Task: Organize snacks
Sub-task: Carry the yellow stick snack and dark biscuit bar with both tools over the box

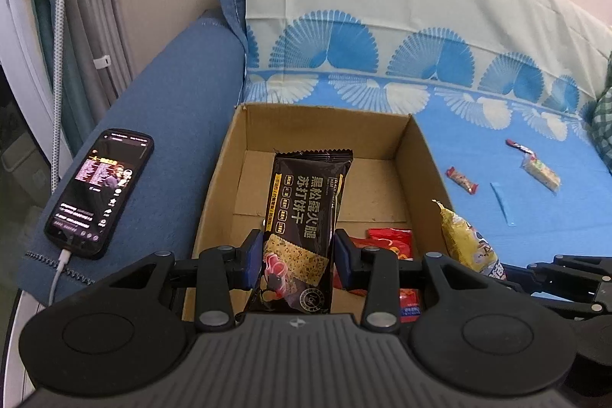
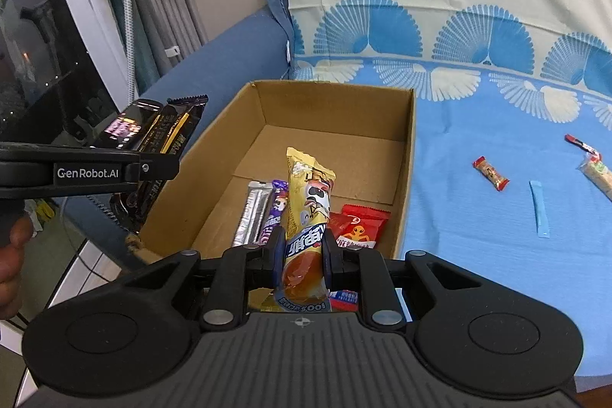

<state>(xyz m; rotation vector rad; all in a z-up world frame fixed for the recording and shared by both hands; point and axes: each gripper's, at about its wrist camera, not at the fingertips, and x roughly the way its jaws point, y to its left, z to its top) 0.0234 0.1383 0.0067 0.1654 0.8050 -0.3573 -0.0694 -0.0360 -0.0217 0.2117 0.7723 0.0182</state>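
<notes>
A cardboard box [image 1: 420,155] [image 2: 405,155] stands on the blue sofa cover. My left gripper [image 1: 298,255] is shut on a black cracker packet [image 1: 306,209] and holds it over the box's near left side; the packet also shows in the right wrist view [image 2: 179,125]. My right gripper [image 2: 304,255] is shut on a yellow snack packet [image 2: 308,201] over the box's near edge; it shows in the left wrist view [image 1: 464,239]. In the box lie a red packet [image 2: 361,224], a silver stick [image 2: 252,213] and a purple bar [image 2: 275,213].
On the cover to the right lie a small red candy [image 2: 491,173], a blue stick [image 2: 539,213], a pale bar [image 2: 596,174] and a red wrapper [image 2: 577,142]. A lit phone [image 1: 101,194] on a cable rests on the sofa arm left of the box.
</notes>
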